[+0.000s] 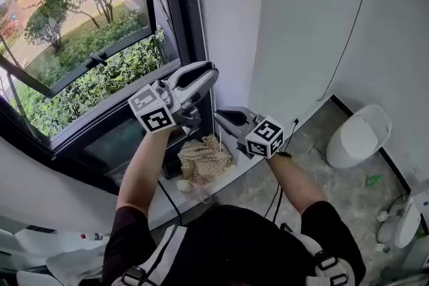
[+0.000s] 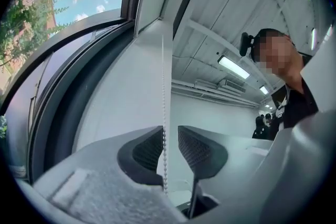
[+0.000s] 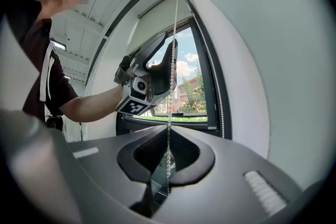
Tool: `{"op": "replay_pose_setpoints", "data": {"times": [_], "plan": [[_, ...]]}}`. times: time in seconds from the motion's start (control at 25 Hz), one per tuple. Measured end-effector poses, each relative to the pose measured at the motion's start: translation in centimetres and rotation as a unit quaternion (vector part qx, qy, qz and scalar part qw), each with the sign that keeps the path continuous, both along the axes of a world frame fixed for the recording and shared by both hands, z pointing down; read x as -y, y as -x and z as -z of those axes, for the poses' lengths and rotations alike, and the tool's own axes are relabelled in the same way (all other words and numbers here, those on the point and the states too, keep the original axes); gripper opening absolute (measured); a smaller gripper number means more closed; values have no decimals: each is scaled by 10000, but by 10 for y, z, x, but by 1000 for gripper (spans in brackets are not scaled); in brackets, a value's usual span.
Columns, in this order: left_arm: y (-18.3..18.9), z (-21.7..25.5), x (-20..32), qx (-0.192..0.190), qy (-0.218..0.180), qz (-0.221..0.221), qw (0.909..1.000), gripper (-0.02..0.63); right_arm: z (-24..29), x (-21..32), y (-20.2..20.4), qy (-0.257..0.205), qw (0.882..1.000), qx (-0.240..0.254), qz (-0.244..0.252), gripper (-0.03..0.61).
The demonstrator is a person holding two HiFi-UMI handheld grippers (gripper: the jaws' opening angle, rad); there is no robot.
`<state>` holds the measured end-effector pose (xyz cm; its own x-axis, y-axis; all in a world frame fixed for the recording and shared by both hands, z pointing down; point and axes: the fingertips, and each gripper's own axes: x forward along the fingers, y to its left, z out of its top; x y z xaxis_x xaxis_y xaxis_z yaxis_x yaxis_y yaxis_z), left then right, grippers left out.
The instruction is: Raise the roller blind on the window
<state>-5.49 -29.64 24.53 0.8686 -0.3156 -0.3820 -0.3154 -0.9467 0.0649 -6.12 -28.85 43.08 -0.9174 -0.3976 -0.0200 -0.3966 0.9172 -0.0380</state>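
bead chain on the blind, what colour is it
White; the bead chain of small round beads shows best in the right gripper view.

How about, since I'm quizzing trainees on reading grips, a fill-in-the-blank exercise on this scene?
1. The right gripper is shut on the bead ____.
2. The left gripper is ____, with the bead chain running free between its jaws.
3. Along the chain, the left gripper sits ____ the right gripper.
Missing words: chain; open; above.
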Motion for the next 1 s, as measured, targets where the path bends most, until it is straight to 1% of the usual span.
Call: {"op": "replay_pose_setpoints", "data": {"times": [0.12, 0.2, 0.24, 0.32, 0.4, 0.52, 0.6, 0.64, 0.72, 0.84, 0.92, 1.0], "plan": [[2, 5, -2, -52, -146, 159, 9998, 80, 0, 0, -1, 44, 9999, 95, 9, 15], [0, 5, -2, -23, -87, 131, 9999, 75, 0, -2, -1, 23, 9999, 99, 23, 15], [0, 4, -1, -24, -31, 135, 9999, 16, 0, -4, 0, 10, 9999, 103, 32, 15], [1, 3, 0, -46, 41, 157, 9999, 15, 0, -6, 1, -7, 9999, 131, 41, 15], [1, 3, 0, -17, 8, 211, 9998, 15, 0, -7, 0, 10, 9998, 170, 34, 15], [0, -1, -1, 224, -180, 421, 9987, 15, -6, -7, -4, 35, 9999, 120, -21, 15], [-2, -14, -2, 516, -350, 626, 9961, 15, -20, -7, -7, 124, 9999, -27, -56, 14], [-3, -25, -2, 649, -363, 709, 9947, 15, -32, -8, -9, 215, 9997, -130, -65, 15], [-6, -55, -3, 779, -156, 728, 9942, 15, -62, -11, -12, 481, 9980, -393, -83, 15], [-12, -109, -6, 815, 282, 634, 9943, 15, -116, -18, -19, 937, 9913, -917, -107, 15], [-13, -142, -8, 803, 470, 621, 9937, 15, -144, -25, -22, 1140, 9859, -1225, -93, 15], [-13, -157, -11, 709, 651, 604, 9935, 15, -158, -31, -24, 1249, 9829, -1353, -65, 15]]}}
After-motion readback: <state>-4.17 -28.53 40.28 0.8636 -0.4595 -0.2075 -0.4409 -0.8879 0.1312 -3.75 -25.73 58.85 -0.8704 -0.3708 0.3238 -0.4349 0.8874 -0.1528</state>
